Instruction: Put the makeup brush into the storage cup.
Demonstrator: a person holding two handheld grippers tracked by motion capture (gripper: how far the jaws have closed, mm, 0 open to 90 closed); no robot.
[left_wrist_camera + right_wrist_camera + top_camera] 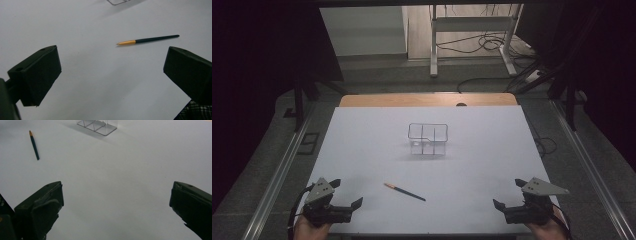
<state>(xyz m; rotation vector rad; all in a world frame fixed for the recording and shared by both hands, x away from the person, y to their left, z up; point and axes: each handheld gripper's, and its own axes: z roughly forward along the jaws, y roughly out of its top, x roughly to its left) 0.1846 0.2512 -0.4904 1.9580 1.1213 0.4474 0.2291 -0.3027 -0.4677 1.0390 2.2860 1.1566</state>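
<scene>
White table [362, 145] in a dark room; left gripper [347, 192] and right gripper [507, 192] wide.

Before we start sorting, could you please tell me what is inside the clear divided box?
The clear divided box looks empty: only its partitions and the white table show through. The pen lies outside, nearer the person.

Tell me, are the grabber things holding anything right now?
No, nothing is held. The left gripper and right gripper both have their jaws wide apart over the white table. The pen lies loose between them.
</scene>
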